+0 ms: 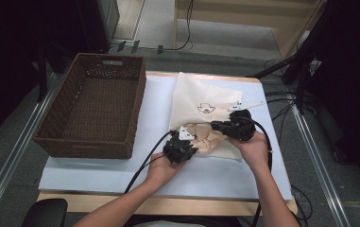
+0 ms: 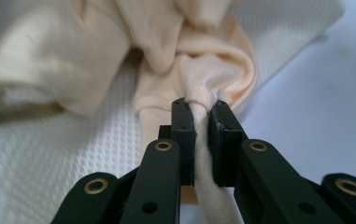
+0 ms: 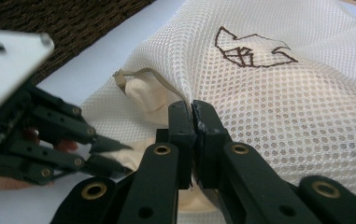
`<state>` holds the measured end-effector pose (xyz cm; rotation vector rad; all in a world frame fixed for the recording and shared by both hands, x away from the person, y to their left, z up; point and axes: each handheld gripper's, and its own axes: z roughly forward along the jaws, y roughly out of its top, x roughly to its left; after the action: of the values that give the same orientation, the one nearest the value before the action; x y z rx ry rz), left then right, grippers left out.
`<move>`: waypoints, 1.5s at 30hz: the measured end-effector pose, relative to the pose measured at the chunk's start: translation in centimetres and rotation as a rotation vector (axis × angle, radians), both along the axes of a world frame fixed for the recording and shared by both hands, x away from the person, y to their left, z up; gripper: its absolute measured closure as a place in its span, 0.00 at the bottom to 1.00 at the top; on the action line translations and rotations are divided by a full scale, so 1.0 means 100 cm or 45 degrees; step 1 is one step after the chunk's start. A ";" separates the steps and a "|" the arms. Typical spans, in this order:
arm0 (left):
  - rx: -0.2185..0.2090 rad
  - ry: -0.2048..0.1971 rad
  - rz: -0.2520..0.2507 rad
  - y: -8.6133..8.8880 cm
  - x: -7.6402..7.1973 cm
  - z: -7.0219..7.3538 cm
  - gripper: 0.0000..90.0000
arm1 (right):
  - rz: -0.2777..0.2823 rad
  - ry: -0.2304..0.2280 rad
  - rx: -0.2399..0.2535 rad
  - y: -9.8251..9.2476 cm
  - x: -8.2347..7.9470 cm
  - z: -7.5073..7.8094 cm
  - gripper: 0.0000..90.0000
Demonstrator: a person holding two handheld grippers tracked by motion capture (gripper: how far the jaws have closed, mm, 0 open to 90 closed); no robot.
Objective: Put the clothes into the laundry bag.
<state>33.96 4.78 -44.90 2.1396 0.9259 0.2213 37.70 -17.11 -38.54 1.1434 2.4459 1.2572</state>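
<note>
Nearest me, my left tongs are clamped on a twisted fold of the peach garment, the ribbed cloth squeezed between the pads and bunching up just beyond them. I read that pinch as a handle: with the fabric gathered into a rope, I can steer it rather than chase loose cloth.

A little further on, my right tongs are closed on the rim of the white mesh laundry bag, right beside its drawstring. Holding the edge there seems meant to keep the mouth lifted, so the garment has somewhere to go. Through that opening I see the left tongs working at the bag's mouth.

From the high view, the garment lies partly inside the bag, crumpled between my two hands on the white-covered bench. So I judge we're mid-stuffing.

Farthest off, the brown wicker basket sits on the bench's left side, well apart from the bag, standing empty.
</note>
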 end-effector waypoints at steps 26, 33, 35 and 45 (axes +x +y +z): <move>-0.007 -0.050 0.116 -0.037 0.054 0.006 0.92 | 0.007 0.001 0.011 0.001 -0.001 0.002 0.99; -0.056 -0.055 0.192 -0.039 0.063 0.008 0.92 | 0.016 0.009 0.002 0.002 -0.001 0.000 0.99; -0.059 -0.069 0.198 -0.038 0.065 0.012 0.92 | 0.022 0.008 0.005 0.003 -0.001 0.001 0.99; -0.049 -0.064 0.192 -0.042 0.074 0.004 0.92 | 0.016 0.019 0.014 0.001 0.000 0.000 0.99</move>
<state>41.36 0.59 -44.46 2.0214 1.0549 0.3279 37.70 -17.04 -38.57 1.1454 2.4637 1.2722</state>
